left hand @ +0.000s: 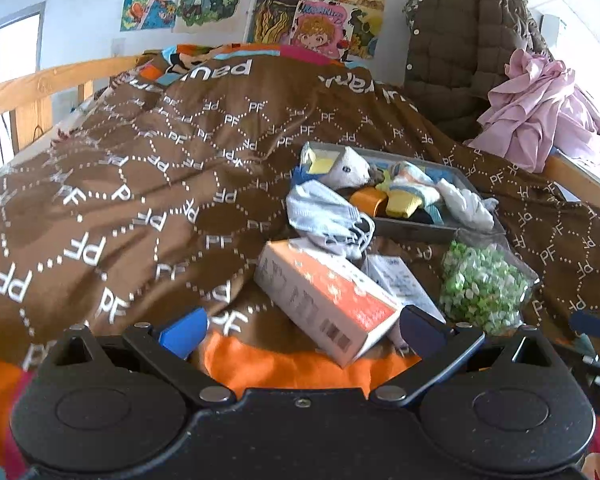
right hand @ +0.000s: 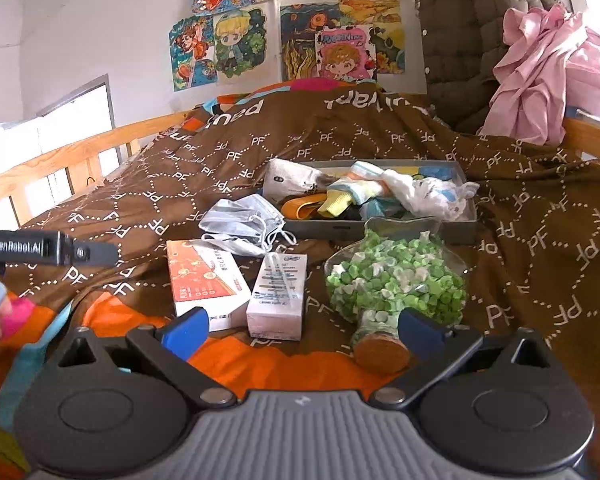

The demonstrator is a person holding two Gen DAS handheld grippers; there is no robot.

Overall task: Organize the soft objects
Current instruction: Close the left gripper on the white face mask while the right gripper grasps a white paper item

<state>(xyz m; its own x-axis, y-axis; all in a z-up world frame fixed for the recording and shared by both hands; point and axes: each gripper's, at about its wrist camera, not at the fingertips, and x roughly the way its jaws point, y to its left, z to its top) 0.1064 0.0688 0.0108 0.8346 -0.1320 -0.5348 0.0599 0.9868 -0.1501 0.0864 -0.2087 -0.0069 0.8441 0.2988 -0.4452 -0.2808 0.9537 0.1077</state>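
A grey tray (left hand: 415, 229) (right hand: 465, 222) on the brown quilt holds socks, a white pouch and other soft items. Crumpled face masks (left hand: 327, 216) (right hand: 244, 220) lie just outside its near left corner. In front sit an orange-and-white box (left hand: 327, 300) (right hand: 206, 280), a small white box (right hand: 278, 296) (left hand: 399, 280) and a corked glass bottle of green paper stars (right hand: 395, 284) (left hand: 479, 284). My left gripper (left hand: 300, 330) is open, low over the orange box's near end. My right gripper (right hand: 301, 330) is open, just short of the small box and bottle cork.
A wooden bed rail (left hand: 40, 88) (right hand: 80, 148) runs along the left. A brown quilted jacket (left hand: 459, 48) and pink cloth (left hand: 539, 112) hang at the back right. Posters cover the wall. A hand with a pink object (right hand: 4, 320) shows at the left edge.
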